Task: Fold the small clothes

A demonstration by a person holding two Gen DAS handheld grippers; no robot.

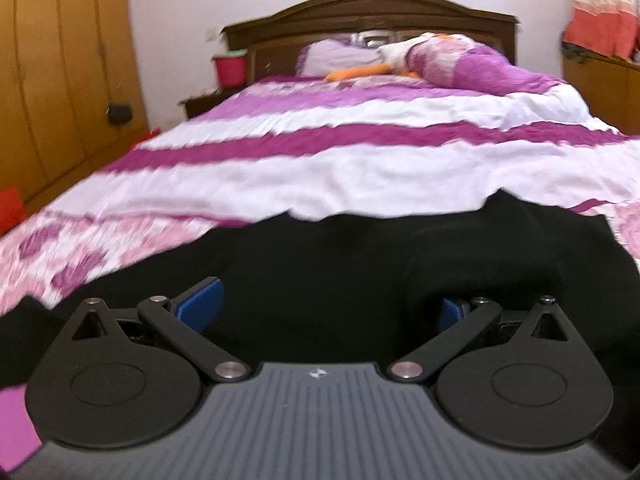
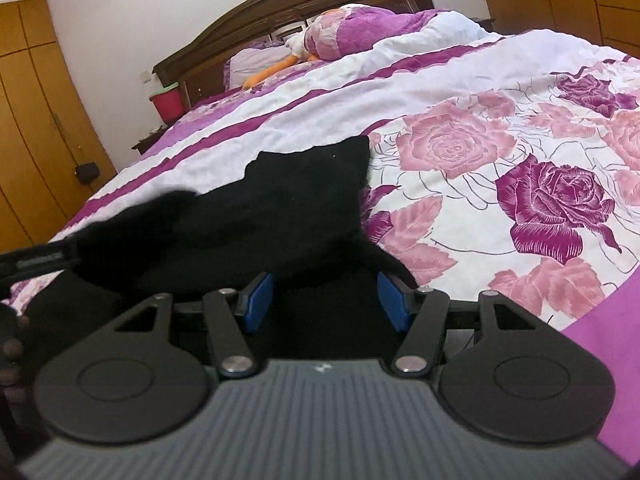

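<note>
A black knitted garment [image 2: 304, 200] is seen spread on the near end of a floral purple, pink and white bedspread [image 2: 520, 168]. The left gripper [image 1: 326, 306] is held low over the dark fabric with its blue-padded fingers [image 1: 200, 300] set wide apart, nothing gripped between them. The right gripper [image 2: 326, 298] is likewise kept wide, its blue pads [image 2: 258, 300] flanking the garment's near edge without closing on it.
</note>
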